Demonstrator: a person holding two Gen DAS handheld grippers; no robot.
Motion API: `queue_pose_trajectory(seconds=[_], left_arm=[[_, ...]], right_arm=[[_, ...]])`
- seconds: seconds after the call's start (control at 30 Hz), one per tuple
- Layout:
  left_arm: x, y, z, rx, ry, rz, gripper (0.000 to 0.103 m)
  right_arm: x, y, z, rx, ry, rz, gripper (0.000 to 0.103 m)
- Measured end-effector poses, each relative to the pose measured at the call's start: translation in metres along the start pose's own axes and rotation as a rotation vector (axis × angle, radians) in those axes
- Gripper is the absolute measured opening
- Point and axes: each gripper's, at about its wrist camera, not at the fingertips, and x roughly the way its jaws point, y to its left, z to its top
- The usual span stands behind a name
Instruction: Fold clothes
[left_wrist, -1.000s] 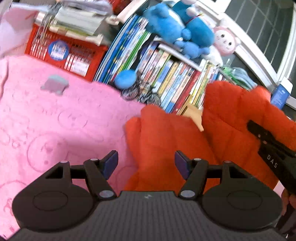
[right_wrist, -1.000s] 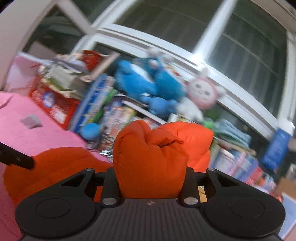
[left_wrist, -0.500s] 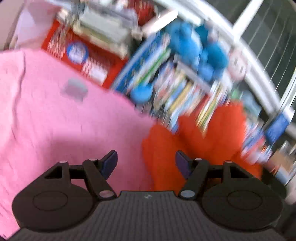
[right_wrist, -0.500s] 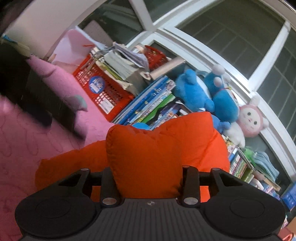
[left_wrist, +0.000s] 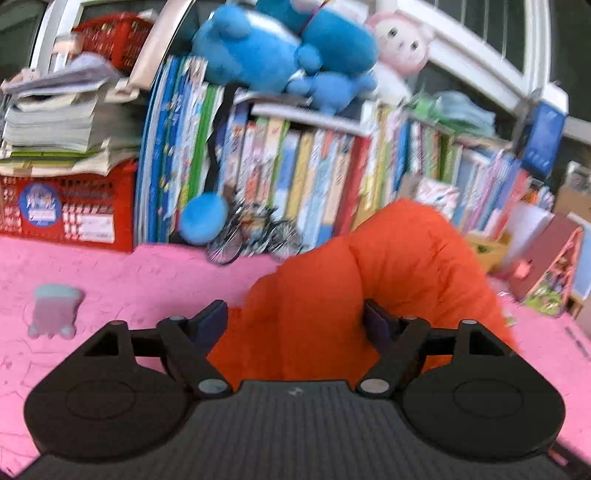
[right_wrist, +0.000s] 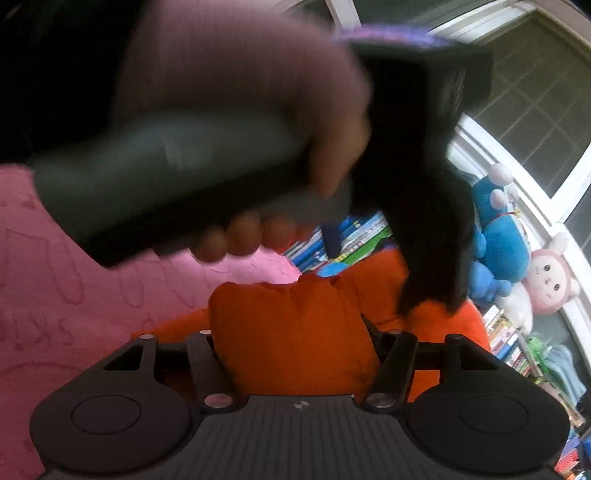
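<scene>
Both grippers are spreading: the left gripper (left_wrist: 295, 321) is hovering released over the orange jacket (left_wrist: 369, 280) on the pink blanket (left_wrist: 110, 273); the right gripper (right_wrist: 291, 339) is loosening around a jacket fold, under the person's left hand (right_wrist: 236, 110).

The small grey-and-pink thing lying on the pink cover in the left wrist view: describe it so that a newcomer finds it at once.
Start at the red crate under the paper stack at the far left. Come forward onto the pink cover: the small toy-like piece lies there alone, well left of the orange garment. It is pale grey on top and pink below, with little feet; blur hides finer detail.
</scene>
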Motion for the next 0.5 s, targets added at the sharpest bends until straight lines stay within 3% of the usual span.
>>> queue_pose_trajectory(seconds=[0.23,0.5], left_arm=[[-0.006,0.002,-0.014,0.049,-0.004,0.096,0.081],[-0.013,0.007,-0.022,0.064,-0.003,0.157,0.082]], right_arm=[[-0.041,-0.016,-0.021,0.078,-0.011,0.013,0.070],[-0.081,-0.064,-0.075,0.302,0.111,-0.066,0.074]])
